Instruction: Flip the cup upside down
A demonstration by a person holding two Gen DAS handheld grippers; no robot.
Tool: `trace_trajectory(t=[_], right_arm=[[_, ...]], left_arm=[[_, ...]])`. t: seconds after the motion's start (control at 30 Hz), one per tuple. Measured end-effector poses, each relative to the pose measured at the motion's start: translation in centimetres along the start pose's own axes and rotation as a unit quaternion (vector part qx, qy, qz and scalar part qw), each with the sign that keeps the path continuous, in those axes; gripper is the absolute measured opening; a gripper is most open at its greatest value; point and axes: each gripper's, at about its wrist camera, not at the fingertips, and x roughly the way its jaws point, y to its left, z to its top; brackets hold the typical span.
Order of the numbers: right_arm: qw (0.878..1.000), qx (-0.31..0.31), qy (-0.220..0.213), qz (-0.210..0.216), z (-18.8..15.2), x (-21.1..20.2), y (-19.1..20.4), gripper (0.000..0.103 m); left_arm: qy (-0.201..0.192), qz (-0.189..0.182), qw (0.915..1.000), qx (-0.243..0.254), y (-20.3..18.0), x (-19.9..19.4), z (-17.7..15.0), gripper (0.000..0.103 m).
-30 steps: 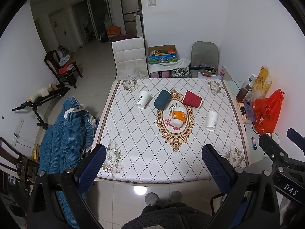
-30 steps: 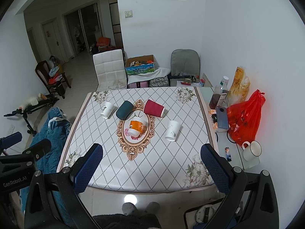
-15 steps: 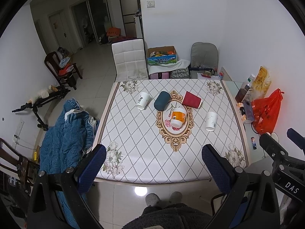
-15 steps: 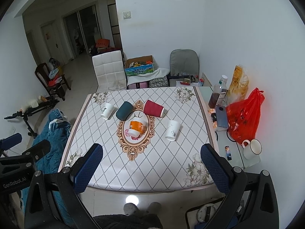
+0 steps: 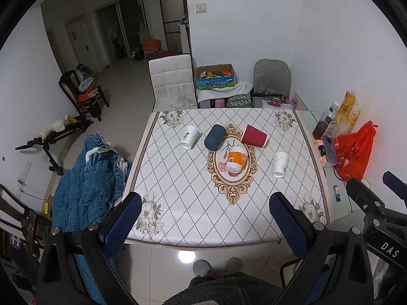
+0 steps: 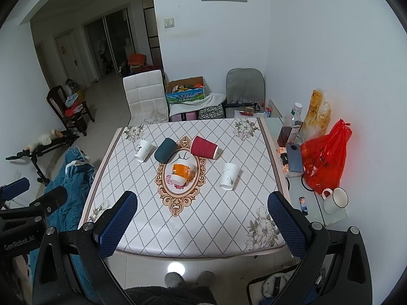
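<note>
Several paper cups lie on their sides on the patterned table (image 5: 178, 190): a white printed cup (image 5: 189, 136) at the left, a dark teal cup (image 5: 215, 140), a red cup (image 5: 253, 136), an orange and white cup (image 5: 236, 158) in the middle, and a white cup (image 5: 279, 164) at the right. They also show in the right wrist view: the white printed cup (image 6: 142, 150), teal cup (image 6: 164, 150), red cup (image 6: 204, 147), orange cup (image 6: 182, 171), white cup (image 6: 229, 176). My left gripper (image 5: 204, 222) and right gripper (image 6: 202, 222) are open and empty, high above the table's near edge.
A blue quilt (image 5: 86, 185) hangs at the table's left. A side shelf at the right holds a red bag (image 6: 325, 157), a bottle (image 6: 290, 127), a phone (image 6: 295, 157) and a white mug (image 6: 334, 200). A white chair (image 5: 173, 84) and a box (image 5: 215, 77) stand beyond the far edge.
Both views have shifted very slightly; the cups have not moved and both grippers stay open.
</note>
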Motion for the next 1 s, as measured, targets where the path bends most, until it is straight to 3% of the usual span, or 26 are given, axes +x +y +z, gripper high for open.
trace_trajectory(t=[1.0], right_arm=[[1.000,0.003,0.004,0.004,0.7,0.6,0.0,0.103]], left_arm=[[0.008,0.002,1.0000,0.000,0.3,0.8,0.6,0.103]])
